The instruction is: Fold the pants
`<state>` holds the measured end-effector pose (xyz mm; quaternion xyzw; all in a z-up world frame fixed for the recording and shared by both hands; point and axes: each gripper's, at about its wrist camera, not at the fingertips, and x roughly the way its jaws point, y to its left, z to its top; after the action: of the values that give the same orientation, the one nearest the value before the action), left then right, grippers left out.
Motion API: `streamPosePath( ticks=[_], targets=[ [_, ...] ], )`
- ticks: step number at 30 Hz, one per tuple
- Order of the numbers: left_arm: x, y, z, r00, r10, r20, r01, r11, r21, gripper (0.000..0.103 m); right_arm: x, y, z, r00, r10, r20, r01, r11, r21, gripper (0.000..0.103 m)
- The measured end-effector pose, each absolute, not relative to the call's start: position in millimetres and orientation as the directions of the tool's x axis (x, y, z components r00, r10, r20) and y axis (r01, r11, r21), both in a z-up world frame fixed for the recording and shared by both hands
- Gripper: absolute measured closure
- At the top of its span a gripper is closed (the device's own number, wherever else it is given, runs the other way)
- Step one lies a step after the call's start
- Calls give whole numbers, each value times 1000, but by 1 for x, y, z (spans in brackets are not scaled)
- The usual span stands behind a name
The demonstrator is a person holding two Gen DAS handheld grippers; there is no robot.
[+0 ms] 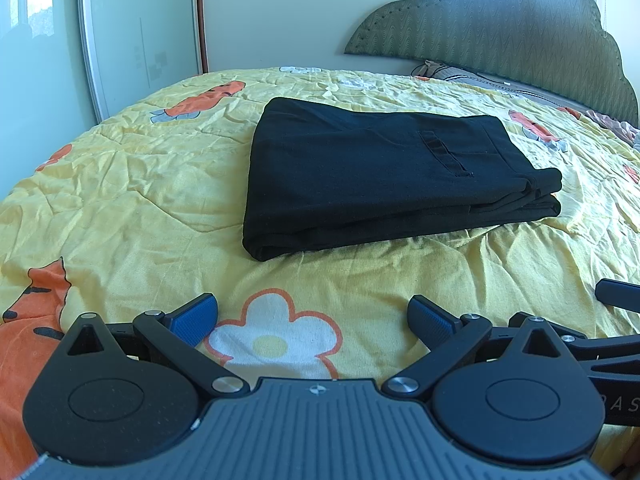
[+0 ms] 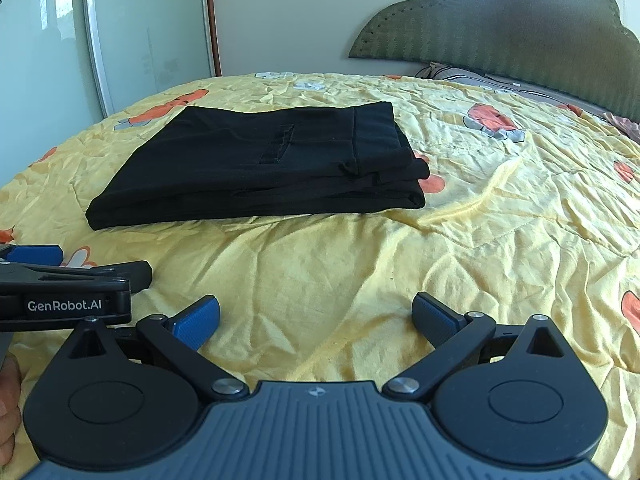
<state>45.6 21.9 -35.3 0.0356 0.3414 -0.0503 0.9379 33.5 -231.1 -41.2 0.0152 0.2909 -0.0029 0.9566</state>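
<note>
Black pants (image 1: 384, 176) lie folded into a flat, stacked rectangle on the yellow bedspread (image 1: 140, 200); they also show in the right wrist view (image 2: 264, 168). My left gripper (image 1: 313, 320) is open and empty, held above the bedspread a short way in front of the pants. My right gripper (image 2: 316, 320) is open and empty, also in front of the pants and to the right of the left one. The left gripper's body (image 2: 68, 288) shows at the left edge of the right wrist view. Neither gripper touches the pants.
The bedspread is wrinkled, with orange and white flower prints. A green padded headboard (image 1: 520, 32) stands at the far right with a pillow (image 1: 460, 74) below it. A mirrored wardrobe door (image 1: 136, 28) and a wall stand behind the bed.
</note>
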Motion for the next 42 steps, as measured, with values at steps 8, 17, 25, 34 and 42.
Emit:
streamPosePath(
  ticks=[8,17,25,34,42],
  targets=[
    [45,22,-35,762,-70,-644,118,992,32,0,34,-229,-42,829,-4,-559,15,1000,15,0],
    [45,22,-35,762,-70,-644,119,992,32,0,34,-229,-42,829,-5,-559,16,1000,15,0],
    [45,22,-35,762,-70,-644,119,992,32,0,34,-229,-42,829,-5,-559,16,1000,15,0],
    [45,22,-35,762,-70,-644,119,992,32,0,34,-229,-41,829,-5,-559,16,1000,15,0],
    [45,22,-35,762,-70,-644,118,992,33,0,34,-229,-41,829,-5,-559,16,1000,15,0]
  ],
)
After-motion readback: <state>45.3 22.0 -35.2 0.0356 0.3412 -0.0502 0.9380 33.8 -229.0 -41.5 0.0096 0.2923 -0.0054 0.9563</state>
